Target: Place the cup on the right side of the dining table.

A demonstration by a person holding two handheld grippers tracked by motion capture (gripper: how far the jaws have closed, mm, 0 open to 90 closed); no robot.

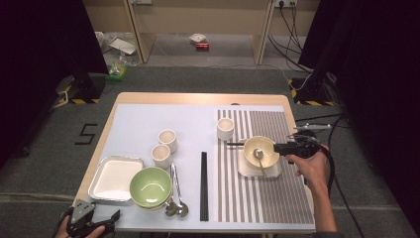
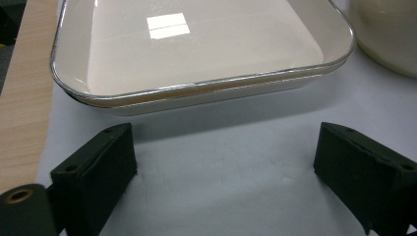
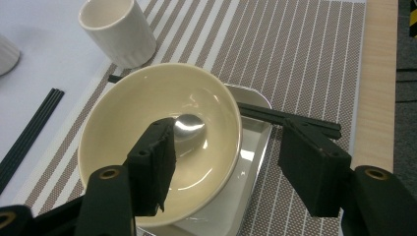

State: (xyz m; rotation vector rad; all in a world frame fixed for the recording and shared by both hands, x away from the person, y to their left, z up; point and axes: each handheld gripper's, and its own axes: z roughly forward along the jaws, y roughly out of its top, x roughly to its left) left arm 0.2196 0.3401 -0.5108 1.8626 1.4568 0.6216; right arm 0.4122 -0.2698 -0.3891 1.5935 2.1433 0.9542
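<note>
We see a round cream bowl (image 3: 162, 142) sitting in a small square silver tray (image 3: 253, 147) on the striped brown place mat (image 3: 295, 54), at the right side of the table. A shiny metal spoon (image 3: 189, 125) lies in the bowl. One black jaw hides part of the spoon, and the bottom edge of the right gripper view cuts off the near side of the bowl. A pair of black chopsticks (image 3: 295, 120) lies behind the bowl, partly hidden by it. A small white cup (image 3: 118, 32) stands just beyond, near the edge of the mat.

Our right gripper (image 3: 221, 162) has its jaws apart around the bowl's right rim, one jaw over the inside and one outside. We cannot tell if they touch it. In the high view the right hand (image 1: 312, 166) holds the gripper level, pointing left at the bowl.

Our left gripper (image 2: 223, 162) rests low at the near left corner, jaws wide with nothing between them, facing a flat white tray with a silver rim (image 2: 206, 49), which is empty
</note>
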